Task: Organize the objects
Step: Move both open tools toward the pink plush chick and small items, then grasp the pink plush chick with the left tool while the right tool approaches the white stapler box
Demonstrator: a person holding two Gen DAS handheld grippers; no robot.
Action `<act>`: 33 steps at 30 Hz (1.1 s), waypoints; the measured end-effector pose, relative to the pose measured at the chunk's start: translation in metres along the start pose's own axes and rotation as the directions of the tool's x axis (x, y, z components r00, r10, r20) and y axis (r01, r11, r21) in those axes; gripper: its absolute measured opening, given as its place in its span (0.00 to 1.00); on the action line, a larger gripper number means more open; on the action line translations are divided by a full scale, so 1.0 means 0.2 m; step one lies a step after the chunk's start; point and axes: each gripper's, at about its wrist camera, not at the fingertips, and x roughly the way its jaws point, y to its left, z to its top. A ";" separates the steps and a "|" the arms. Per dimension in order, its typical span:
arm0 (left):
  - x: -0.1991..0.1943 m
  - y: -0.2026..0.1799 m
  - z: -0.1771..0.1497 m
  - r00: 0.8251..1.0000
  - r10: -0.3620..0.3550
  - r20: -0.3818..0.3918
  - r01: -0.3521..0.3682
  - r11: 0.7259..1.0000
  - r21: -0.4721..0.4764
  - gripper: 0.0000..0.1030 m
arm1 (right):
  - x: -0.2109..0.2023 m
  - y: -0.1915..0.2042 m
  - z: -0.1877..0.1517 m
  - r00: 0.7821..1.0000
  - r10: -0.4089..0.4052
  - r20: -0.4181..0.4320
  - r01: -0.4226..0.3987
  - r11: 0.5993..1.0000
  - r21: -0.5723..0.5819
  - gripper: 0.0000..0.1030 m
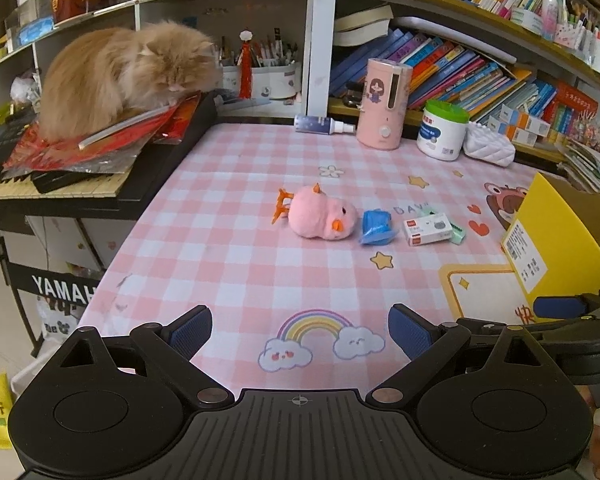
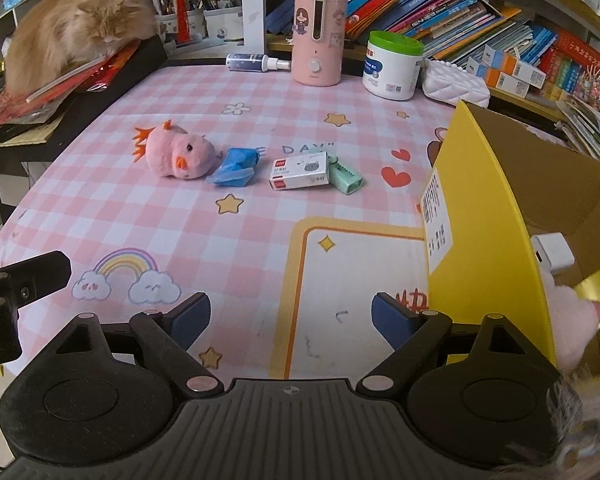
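A pink plush chick (image 1: 324,214) (image 2: 180,156) lies on its side mid-table. Right of it lie a crumpled blue bag (image 1: 376,227) (image 2: 236,168), a small white box (image 1: 430,230) (image 2: 300,170) and a mint green item (image 1: 456,230) (image 2: 346,176). An open yellow cardboard box (image 1: 556,240) (image 2: 488,216) stands at the right; a white item (image 2: 552,252) and something pink (image 2: 572,320) lie inside. My left gripper (image 1: 300,334) is open and empty near the front edge. My right gripper (image 2: 290,316) is open and empty beside the yellow box.
A fluffy orange cat (image 1: 128,72) (image 2: 76,28) sits on red packets on a keyboard at the left. A spray bottle (image 1: 324,125), pink humidifier (image 1: 384,102) (image 2: 318,36), green-lidded jar (image 1: 442,130) (image 2: 392,66) and white pouch (image 1: 488,146) stand at the back. Bookshelves rise behind.
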 end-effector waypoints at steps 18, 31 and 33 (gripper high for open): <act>0.15 -0.03 0.14 1.000 0.025 0.006 -0.025 1.000 -0.005 0.94 | 0.16 -0.07 0.19 0.999 0.035 0.013 -0.035 0.999 0.018 0.85; 0.29 -0.04 0.22 1.000 0.026 -0.007 -0.026 1.000 -0.001 0.94 | 0.28 -0.13 0.31 1.000 0.017 0.018 -0.017 0.999 0.034 0.85; 0.31 -0.04 0.23 1.000 0.026 -0.006 -0.026 1.000 -0.001 0.94 | 0.29 -0.14 0.33 1.000 0.013 0.019 -0.014 0.999 0.038 0.84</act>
